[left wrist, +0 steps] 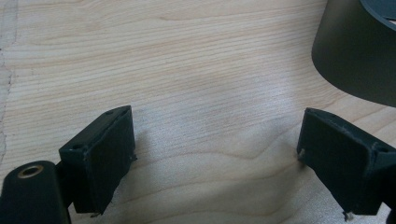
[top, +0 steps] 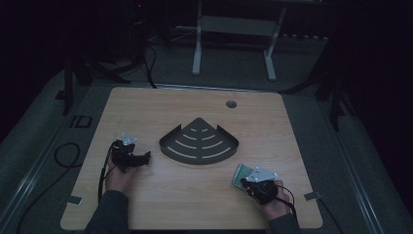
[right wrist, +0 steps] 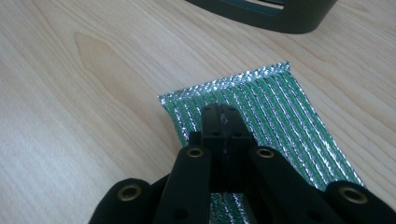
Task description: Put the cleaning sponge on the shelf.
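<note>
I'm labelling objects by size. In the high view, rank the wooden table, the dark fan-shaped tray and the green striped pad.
1. wooden table
2. dark fan-shaped tray
3. green striped pad, partly covered by the right hand-held gripper

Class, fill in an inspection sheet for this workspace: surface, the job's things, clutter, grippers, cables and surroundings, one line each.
Surface: pale wooden table with a round hole near its far edge.
Job's things: green and silver ribbed scouring pad lying flat near the right hand; dark fan-shaped slotted corner rack at the table's middle.
Clutter: nothing seen.
Grippers: left gripper open over bare wood, beside the rack; right gripper shut, its jaws over the pad; whether it pinches the pad cannot be told.
Cables: one black cable loops off the table's left side.
Surroundings: dim room, grey floor, white frame legs behind the table.
</note>
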Motion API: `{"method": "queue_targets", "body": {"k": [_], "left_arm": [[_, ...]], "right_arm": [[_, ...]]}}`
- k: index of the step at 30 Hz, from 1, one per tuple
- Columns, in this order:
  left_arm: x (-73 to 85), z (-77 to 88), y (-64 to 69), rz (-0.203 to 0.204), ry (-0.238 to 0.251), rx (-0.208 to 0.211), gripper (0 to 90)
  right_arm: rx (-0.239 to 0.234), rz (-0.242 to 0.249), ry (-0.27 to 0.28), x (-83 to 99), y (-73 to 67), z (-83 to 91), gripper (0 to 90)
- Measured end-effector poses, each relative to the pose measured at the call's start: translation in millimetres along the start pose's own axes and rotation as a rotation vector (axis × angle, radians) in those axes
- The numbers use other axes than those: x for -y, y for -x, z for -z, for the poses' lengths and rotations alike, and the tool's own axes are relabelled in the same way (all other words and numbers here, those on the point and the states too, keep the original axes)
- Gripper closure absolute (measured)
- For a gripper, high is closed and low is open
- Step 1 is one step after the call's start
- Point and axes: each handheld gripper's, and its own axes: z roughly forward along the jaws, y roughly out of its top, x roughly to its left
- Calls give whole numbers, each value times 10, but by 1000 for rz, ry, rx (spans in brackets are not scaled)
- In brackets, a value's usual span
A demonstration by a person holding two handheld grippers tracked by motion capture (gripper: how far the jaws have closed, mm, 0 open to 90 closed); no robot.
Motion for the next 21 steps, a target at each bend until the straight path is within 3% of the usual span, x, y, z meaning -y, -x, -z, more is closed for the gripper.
{"method": "queue_targets", "body": {"k": [14,21], "left_arm": [[0,0,0,0,0,0,116],[0,0,0,0,1,0,116]], "right_arm": [[-29,14,8,-136,-30,-109,871],[-29,-7,29,-172,54,-53,838]]}}
